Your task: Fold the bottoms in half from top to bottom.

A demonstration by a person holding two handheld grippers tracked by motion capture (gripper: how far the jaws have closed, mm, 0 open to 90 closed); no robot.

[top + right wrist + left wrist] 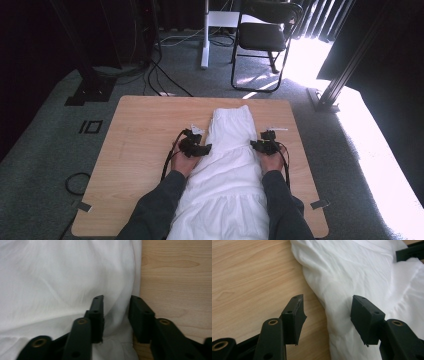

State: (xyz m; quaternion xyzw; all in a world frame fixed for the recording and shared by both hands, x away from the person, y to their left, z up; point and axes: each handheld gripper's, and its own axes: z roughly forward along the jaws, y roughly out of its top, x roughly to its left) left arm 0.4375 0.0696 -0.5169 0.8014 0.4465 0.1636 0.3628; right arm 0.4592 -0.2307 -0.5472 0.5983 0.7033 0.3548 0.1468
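White cloth point(227, 165) down the bench point(145, 135) centre, grippers flanking it.
Left gripper point(327, 312) jaws spread astride the cloth's edge; right gripper point(116, 315) jaws parted, seemingly around a fold.

L forearm, dark sleeve: enters from bottom, angled fwd. L hand point(181, 159) grips L gripper point(326, 308), jaws wide apart. R forearm mirrors it. R hand point(272, 161) grips R gripper point(116, 305), jaws parted, narrower gap.
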